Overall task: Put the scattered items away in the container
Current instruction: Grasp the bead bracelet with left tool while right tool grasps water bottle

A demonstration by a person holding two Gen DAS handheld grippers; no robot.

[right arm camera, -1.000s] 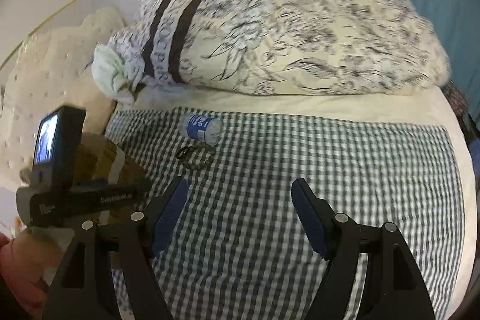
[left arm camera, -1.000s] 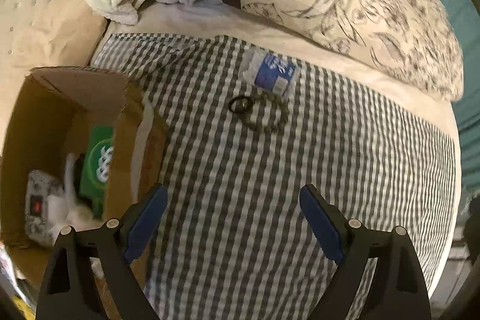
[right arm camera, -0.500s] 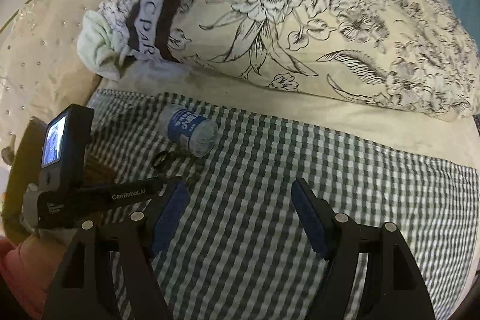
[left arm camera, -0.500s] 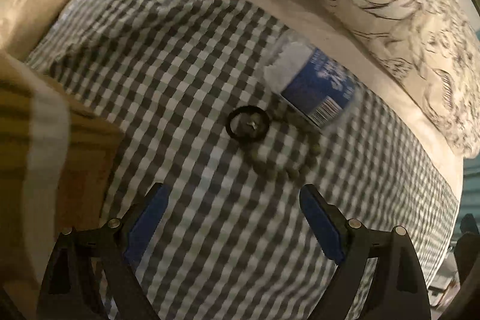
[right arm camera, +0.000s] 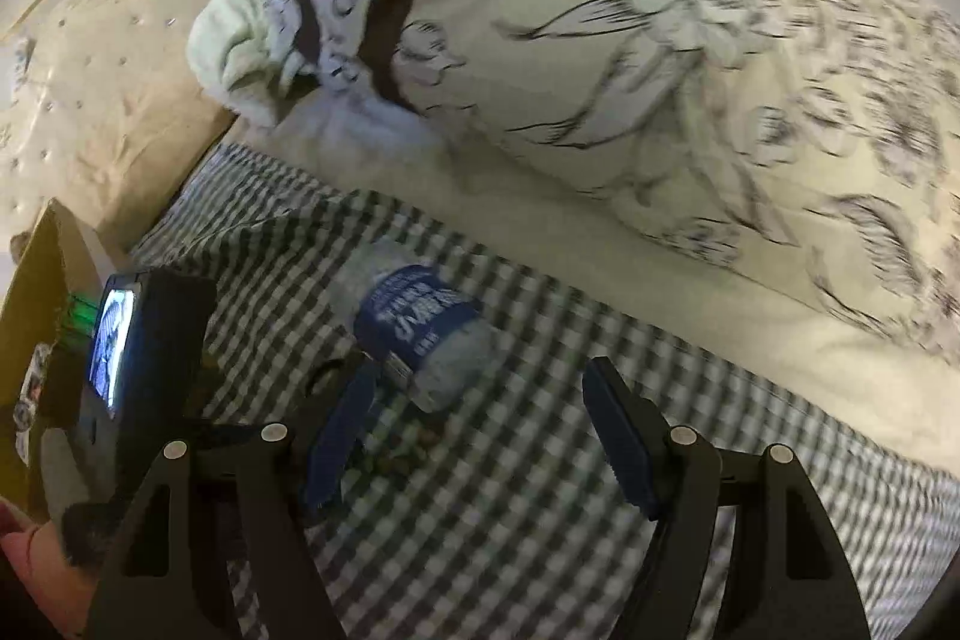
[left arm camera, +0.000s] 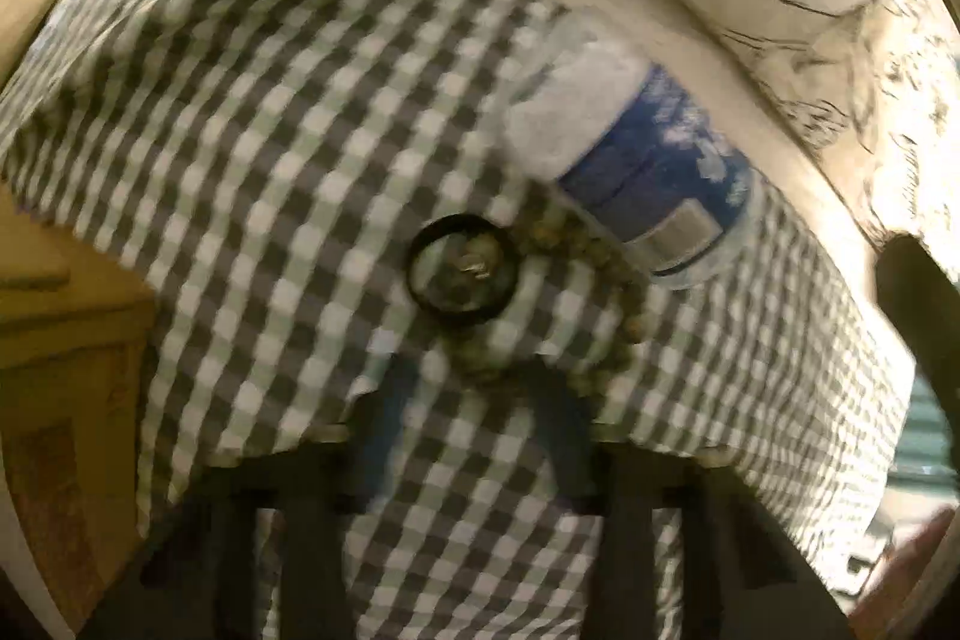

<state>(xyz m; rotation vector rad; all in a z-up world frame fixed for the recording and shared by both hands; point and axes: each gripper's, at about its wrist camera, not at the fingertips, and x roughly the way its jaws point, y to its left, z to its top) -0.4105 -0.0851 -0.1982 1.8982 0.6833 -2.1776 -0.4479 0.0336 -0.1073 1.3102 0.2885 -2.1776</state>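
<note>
A black ring and a beaded bracelet lie on the checked bedspread, touching a clear water bottle with a blue label. My left gripper hangs just short of the bracelet, its blurred blue fingers narrowed but apart and empty. In the right wrist view the bottle lies just ahead of my open right gripper. The bracelet shows between its fingers. The cardboard box stands at the far left, with items inside.
A floral duvet and pillow are piled along the back of the bed. The box's corner is at the left in the left wrist view. The left gripper's body with its screen sits left of my right gripper.
Both grippers have moved forward and down toward the bottle, ring and bracelet. The left gripper's fingers have come closer together. The items have not moved.
</note>
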